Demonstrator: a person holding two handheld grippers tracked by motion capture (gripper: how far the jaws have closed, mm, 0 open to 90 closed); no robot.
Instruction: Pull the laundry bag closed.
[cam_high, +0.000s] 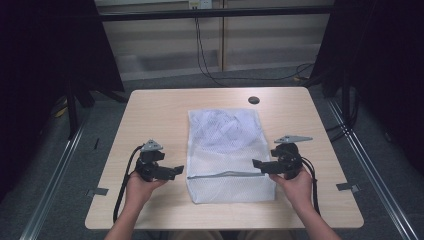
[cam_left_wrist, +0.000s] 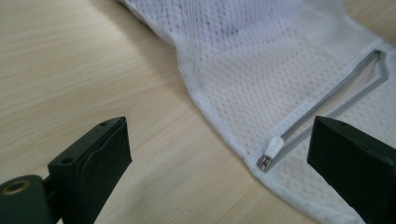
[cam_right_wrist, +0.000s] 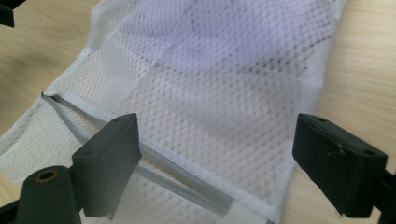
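A white mesh laundry bag lies flat in the middle of the wooden table, with something pale inside its far half. A grey zipper runs across its near end and stands partly parted. My left gripper is held just off the bag's left edge, open, its jaws either side of the zipper pull without touching it. The right gripper hovers at the bag's right edge, open too. In the right gripper view the mesh and the zipper tape lie between the jaws of the right gripper.
A small black round cap sits in the table near its far edge. Bare wood lies to both sides of the bag. Black curtains hang at left and right, and cables trail on the floor beyond the table.
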